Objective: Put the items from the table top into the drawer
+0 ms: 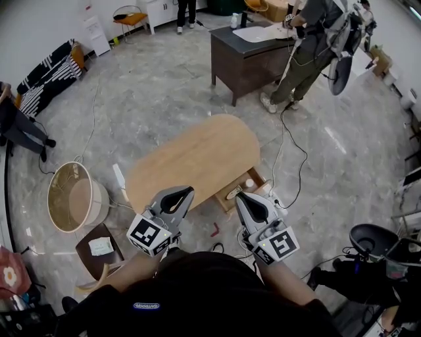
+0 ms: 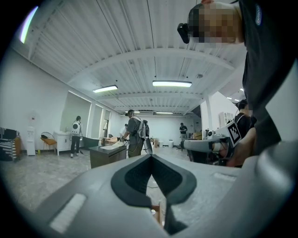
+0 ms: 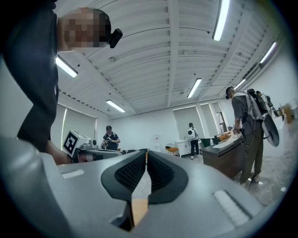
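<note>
Both tools hover level near the body, left tool (image 1: pixel 187 191) and right tool (image 1: pixel 241 196) each closed on nothing. That fits: the counter (image 1: pixel 191 156) looks bare and the items (image 1: pixel 249 183) sit in the open drawer (image 1: pixel 225 204), which probably wants shutting next.

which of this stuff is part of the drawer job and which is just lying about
Part of the job:
wooden table, its top bare; open drawer with small items inside; left gripper and right gripper, both shut and empty.

Just lying about:
round basket; dark desk; striped sofa; orange chair.
</note>
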`<state>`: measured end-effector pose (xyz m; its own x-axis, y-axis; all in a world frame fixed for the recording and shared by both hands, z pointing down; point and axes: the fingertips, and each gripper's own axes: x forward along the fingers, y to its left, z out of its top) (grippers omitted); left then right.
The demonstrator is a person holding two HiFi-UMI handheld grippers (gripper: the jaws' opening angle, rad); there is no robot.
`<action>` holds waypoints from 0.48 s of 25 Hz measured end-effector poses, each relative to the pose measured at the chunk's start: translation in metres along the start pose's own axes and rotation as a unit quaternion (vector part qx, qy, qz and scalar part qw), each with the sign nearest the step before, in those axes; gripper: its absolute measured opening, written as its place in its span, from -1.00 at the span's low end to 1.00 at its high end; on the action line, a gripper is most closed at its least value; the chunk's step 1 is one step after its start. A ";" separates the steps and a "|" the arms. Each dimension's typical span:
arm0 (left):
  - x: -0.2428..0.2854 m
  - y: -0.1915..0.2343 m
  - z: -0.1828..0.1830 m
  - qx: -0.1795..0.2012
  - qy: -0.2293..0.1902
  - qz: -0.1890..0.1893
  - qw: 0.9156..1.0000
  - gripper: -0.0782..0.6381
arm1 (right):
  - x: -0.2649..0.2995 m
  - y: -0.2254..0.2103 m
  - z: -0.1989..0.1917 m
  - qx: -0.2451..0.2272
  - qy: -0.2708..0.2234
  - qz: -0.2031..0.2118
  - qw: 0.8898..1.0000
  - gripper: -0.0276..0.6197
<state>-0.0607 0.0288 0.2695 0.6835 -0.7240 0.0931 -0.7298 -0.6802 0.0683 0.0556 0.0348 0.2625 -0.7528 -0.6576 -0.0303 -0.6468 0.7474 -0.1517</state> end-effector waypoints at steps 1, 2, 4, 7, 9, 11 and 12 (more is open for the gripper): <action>0.000 0.000 0.000 0.001 0.000 -0.001 1.000 -0.78 | 0.000 0.000 0.001 0.000 -0.001 -0.001 1.000 -0.82; 0.001 -0.001 0.001 0.001 0.000 -0.002 1.000 -0.78 | -0.001 0.000 0.002 -0.001 -0.002 -0.001 1.000 -0.82; 0.002 -0.001 0.001 0.002 0.001 -0.003 1.000 -0.78 | -0.001 0.002 0.002 -0.008 -0.001 0.001 1.000 -0.82; 0.004 -0.001 0.002 0.004 0.001 -0.006 1.000 -0.78 | 0.001 0.005 0.001 -0.027 0.012 0.004 1.000 -0.82; 0.005 -0.001 0.006 0.004 0.003 -0.006 1.000 -0.78 | 0.002 0.007 0.001 -0.037 0.018 0.006 0.999 -0.82; 0.005 0.001 0.007 0.005 0.001 -0.007 1.000 -0.78 | 0.005 0.008 0.002 -0.040 0.019 0.007 0.999 -0.82; 0.004 0.002 0.007 0.007 0.001 -0.006 1.000 -0.78 | 0.006 0.009 0.002 -0.041 0.019 0.008 0.999 -0.82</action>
<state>-0.0594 0.0234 0.2631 0.6915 -0.7162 0.0944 -0.7220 -0.6896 0.0561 0.0453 0.0375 0.2592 -0.7658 -0.6431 0.0066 -0.6419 0.7636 -0.0699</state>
